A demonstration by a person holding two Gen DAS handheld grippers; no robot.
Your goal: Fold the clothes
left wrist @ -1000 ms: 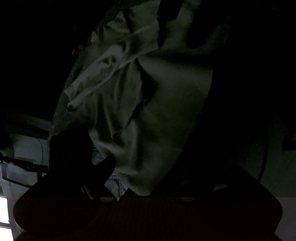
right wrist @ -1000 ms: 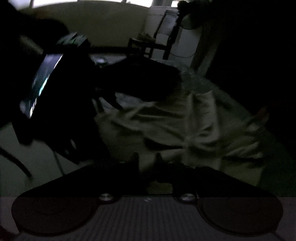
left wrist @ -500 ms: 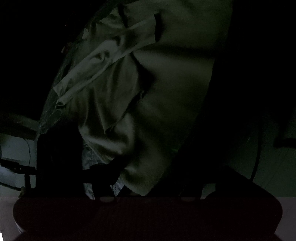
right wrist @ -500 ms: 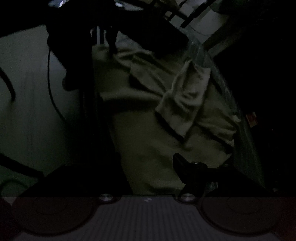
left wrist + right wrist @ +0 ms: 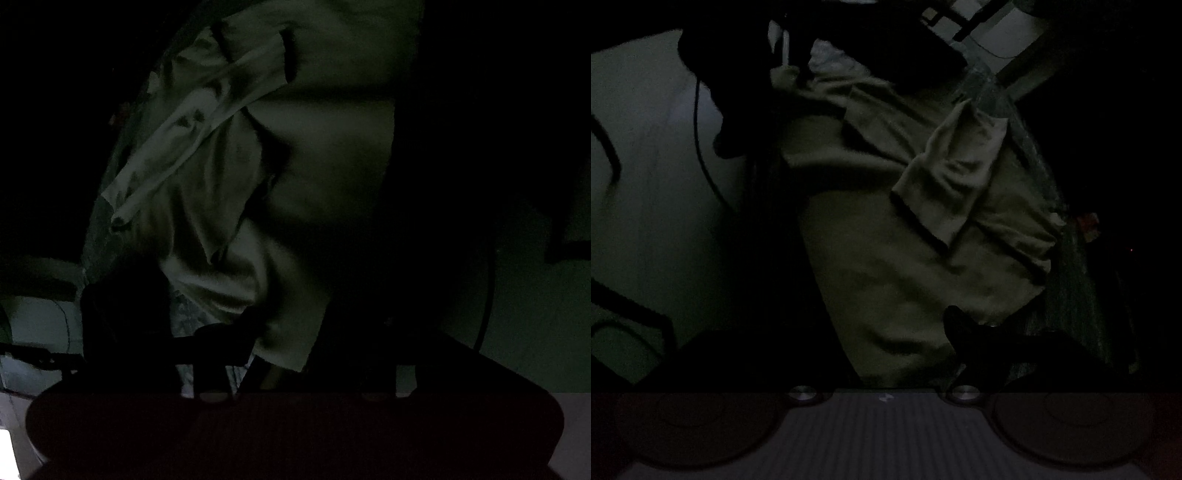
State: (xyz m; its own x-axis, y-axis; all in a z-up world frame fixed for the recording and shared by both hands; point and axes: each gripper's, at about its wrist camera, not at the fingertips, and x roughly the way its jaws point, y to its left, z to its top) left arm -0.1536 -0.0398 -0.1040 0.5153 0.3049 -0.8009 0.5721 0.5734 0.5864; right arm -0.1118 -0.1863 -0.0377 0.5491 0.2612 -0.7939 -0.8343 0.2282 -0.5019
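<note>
Shirt (image 5: 905, 266) spread on worktop (image 5: 1071, 295), crumpled sleeve (image 5: 953, 184) lying across it. My left hand-held gripper (image 5: 236, 354) closing at shirt's near corner; grip unclear in dark. My right hand-held gripper (image 5: 886, 347) opening over hem, cloth between jaws, unpinched. Step: taking hold for fold. Next: right needs firm pinch on hem.

Patterned table (image 5: 1067, 258) carries crumpled pale garment (image 5: 908, 266); scene very dark.

The garment (image 5: 905, 258) is lying spread across the table (image 5: 1071, 280), a sleeve (image 5: 953, 177) resting folded over its middle; floor (image 5: 646, 166) is showing to the left, seemingly below.
</note>
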